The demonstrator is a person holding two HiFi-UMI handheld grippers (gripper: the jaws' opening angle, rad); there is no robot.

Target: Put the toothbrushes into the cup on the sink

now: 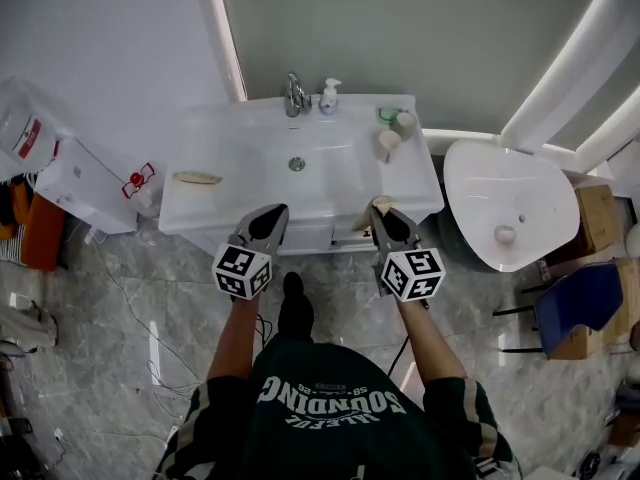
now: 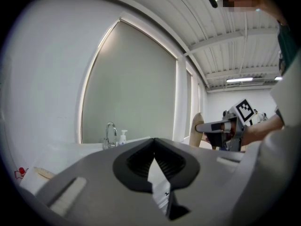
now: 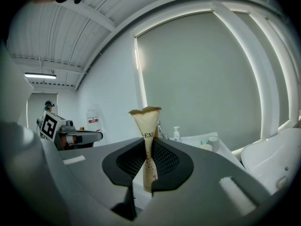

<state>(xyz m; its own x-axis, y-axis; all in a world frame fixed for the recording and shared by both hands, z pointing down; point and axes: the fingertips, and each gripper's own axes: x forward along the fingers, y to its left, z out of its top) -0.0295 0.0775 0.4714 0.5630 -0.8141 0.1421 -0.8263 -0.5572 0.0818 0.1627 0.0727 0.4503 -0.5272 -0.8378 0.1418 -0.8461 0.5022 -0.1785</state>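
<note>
Now I see both grippers in front of the sink (image 1: pixel 250 158), low in the middle of the head view. My right gripper (image 3: pixel 148 145) is closed on a beige paper packet (image 3: pixel 146 121), a wrapped toothbrush as far as I can tell. The packet stands upright between the jaws, its wide flared end is above them, and some print shows on it. In the head view the same packet (image 1: pixel 381 205) sticks out of the right gripper (image 1: pixel 385 215) just at the front edge of the sink.

My left gripper (image 2: pixel 154 140) has its jaws together at the tips and nothing is between them. In the head view the left gripper (image 1: pixel 272 214) is also at the front edge.

A second packet (image 1: pixel 197 178) lies flat on the left part of the sink. Two cups (image 1: pixel 389 143) stand on the right part, one behind the other. The tap (image 1: pixel 294 95) and a soap bottle (image 1: pixel 328 97) are at the back edge, near the top of the frame.
</note>
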